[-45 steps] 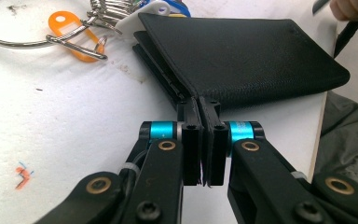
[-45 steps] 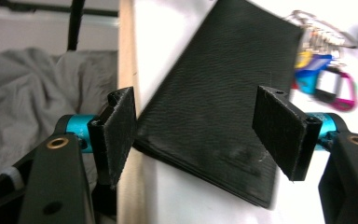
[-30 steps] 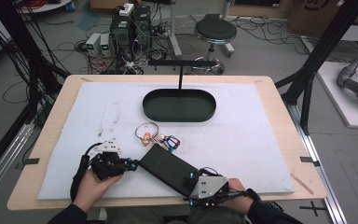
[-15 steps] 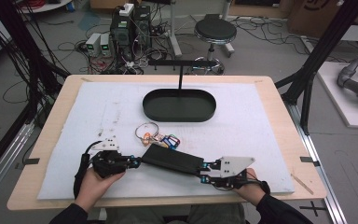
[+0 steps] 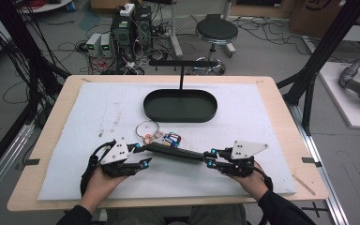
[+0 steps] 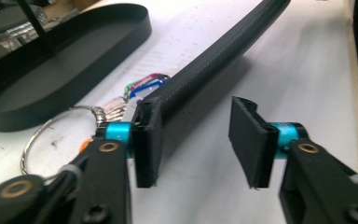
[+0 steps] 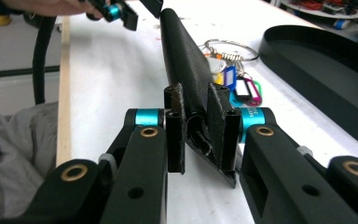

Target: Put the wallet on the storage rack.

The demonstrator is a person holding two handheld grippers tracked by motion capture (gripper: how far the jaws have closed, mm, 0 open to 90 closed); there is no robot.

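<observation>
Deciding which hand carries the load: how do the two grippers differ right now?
The right gripper is shut on one end of the black case; the left gripper has just been opening, jaws apart, one pad touching the case's other end. Both lie low over the white mat, facing each other.
</observation>
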